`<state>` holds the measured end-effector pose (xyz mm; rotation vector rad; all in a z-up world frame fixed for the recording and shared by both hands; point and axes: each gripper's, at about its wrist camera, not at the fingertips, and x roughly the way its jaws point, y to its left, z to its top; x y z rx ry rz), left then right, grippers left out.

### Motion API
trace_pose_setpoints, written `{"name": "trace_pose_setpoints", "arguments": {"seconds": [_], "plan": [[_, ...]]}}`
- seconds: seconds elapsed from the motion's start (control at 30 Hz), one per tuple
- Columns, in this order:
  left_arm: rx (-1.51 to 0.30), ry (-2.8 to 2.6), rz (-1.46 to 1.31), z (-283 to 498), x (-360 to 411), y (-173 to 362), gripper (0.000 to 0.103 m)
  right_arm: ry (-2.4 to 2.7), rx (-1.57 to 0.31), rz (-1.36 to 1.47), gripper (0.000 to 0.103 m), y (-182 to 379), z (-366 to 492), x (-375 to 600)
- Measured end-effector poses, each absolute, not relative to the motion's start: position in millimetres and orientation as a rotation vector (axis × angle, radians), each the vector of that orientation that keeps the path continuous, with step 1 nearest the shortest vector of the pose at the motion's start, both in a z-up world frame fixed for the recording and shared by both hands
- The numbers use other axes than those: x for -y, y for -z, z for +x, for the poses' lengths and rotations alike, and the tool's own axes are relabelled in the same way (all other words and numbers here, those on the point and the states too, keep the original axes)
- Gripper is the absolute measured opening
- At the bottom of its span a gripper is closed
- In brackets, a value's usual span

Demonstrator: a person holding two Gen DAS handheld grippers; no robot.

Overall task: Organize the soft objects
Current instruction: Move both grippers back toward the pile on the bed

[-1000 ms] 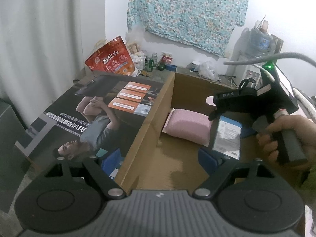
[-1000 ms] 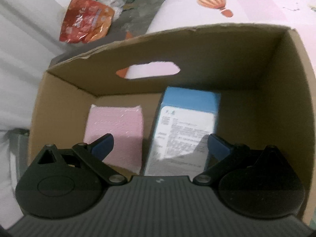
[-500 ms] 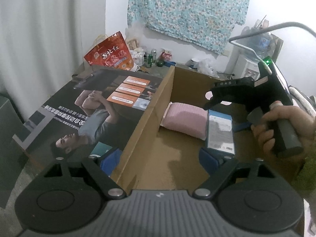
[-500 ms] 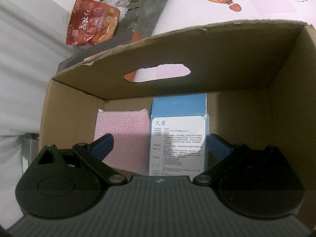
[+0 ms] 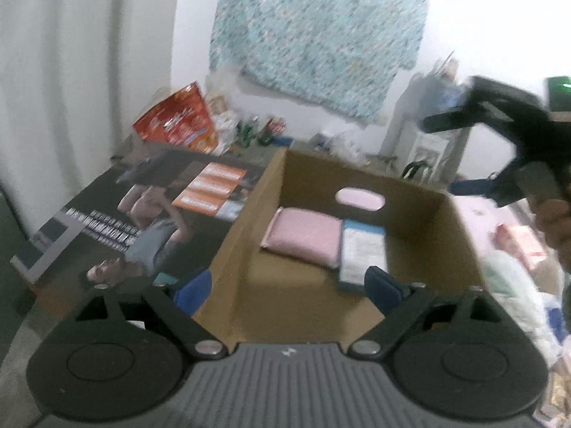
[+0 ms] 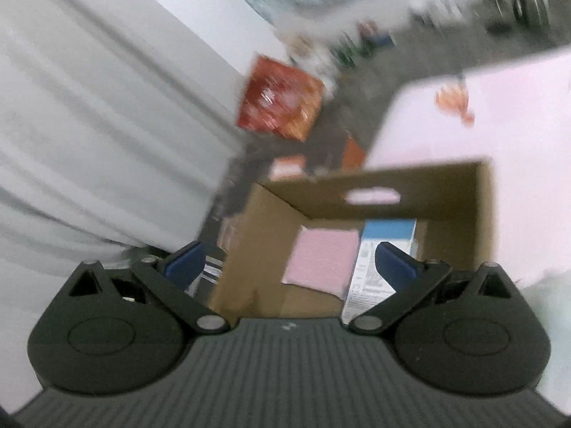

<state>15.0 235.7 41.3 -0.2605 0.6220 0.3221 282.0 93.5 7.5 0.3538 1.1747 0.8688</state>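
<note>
Pink pack [image 5: 303,235] lay flat in the cardboard box [image 5: 460,235], touching a blue-and-white packet [image 5: 362,249]. Left gripper [image 5: 285,289] was spreading wider, empty, above the box's near end. Right gripper [image 6: 289,262] gaped empty; motion blur smeared the red bag [image 6: 282,107] beyond.

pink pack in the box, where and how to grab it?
Come from above with open tongs across the short width of the pink pack. It lies flat on the box floor, its right edge against the blue pack, so favor the free far-left end.

Brown cardboard box [image 5: 460,228]; pink pack [image 5: 303,237]; blue-white pack [image 5: 362,249]; red bag [image 5: 176,119].
</note>
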Motion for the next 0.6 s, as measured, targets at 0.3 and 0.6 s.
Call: {"name": "trace_pose_setpoints", "arguments": {"seconds": [0.3,0.6], "plan": [[-0.574,-0.145,-0.270,-0.3,-194.6,-56.4,0.095,-0.657,-0.858,0.087,0.102,-88.7,221.6,66.8],[-0.561,0.123,-0.213,-6.4,-106.3,-55.7,0.095,-0.313,-0.758,-0.012,0.102,-64.2,153.9,228.9]]}}
